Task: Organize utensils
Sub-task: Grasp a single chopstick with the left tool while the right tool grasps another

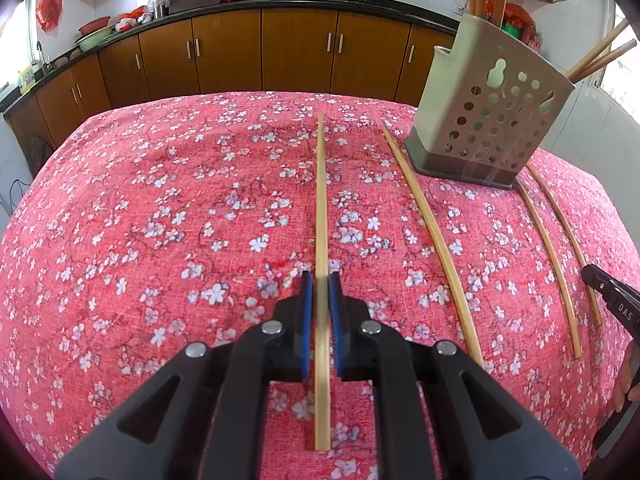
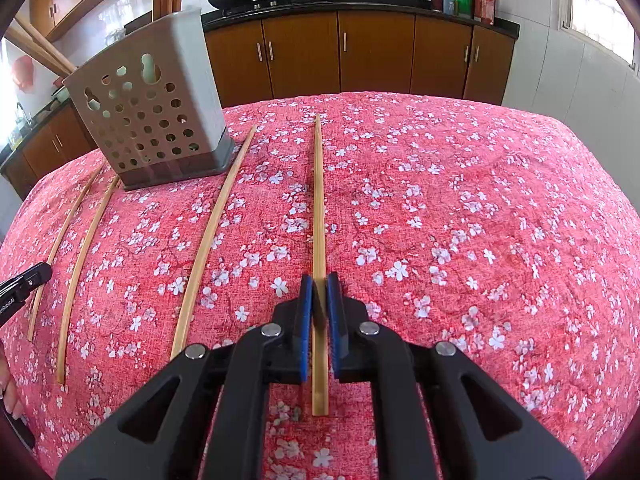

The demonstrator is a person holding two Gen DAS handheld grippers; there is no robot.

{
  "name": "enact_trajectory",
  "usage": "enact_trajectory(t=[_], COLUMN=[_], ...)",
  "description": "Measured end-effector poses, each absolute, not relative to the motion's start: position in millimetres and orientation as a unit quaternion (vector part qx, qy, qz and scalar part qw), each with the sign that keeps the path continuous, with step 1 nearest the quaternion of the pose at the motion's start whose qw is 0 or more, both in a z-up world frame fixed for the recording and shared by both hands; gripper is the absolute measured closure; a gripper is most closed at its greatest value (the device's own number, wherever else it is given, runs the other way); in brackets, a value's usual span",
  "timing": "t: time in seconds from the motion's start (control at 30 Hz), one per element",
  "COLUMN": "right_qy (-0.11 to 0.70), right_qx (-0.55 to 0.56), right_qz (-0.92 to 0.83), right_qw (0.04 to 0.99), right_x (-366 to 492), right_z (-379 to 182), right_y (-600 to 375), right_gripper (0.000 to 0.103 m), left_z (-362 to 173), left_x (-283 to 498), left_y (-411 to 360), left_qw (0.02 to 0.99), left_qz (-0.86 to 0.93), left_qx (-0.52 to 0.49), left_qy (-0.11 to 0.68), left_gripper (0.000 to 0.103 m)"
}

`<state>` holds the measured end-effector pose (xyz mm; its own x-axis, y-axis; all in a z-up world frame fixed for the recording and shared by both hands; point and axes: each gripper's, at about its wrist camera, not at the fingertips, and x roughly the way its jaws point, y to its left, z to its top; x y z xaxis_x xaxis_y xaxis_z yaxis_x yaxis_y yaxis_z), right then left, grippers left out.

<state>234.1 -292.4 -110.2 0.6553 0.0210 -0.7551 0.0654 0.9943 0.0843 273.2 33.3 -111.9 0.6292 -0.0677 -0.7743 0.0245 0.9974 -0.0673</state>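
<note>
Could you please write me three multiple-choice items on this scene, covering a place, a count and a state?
1. Where does the utensil holder stand?
A. on the counter
B. on the flowered cloth
C. on the floor

2. How many chopsticks lie on the cloth?
A. two
B. four
C. six

3. The chopstick between the left gripper jaws:
A. lies flat on the cloth
B. stands in the holder
C. is snapped in two

Key:
1 B, its base rests on the cloth.
2 B, the left wrist view shows four.
3 A, its whole length rests on the cloth.
</note>
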Motion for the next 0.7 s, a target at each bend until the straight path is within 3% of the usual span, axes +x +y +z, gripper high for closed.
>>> enact_trajectory(t=[0.7], right_qy=[0.415], right_qx=[0.052], right_qz=[-0.012], right_qw=[0.908], right_x=[234.2], right_z=[-109.9], right_y=[-293.2], right_gripper=[0.094], left_z=[-111.7], left_x=[273.3], left_y=[34.0], left_qw=[0.902], left_qz=[-0.026], left_qx=[-0.028], left_qy=[0.431], left_gripper=[0.092])
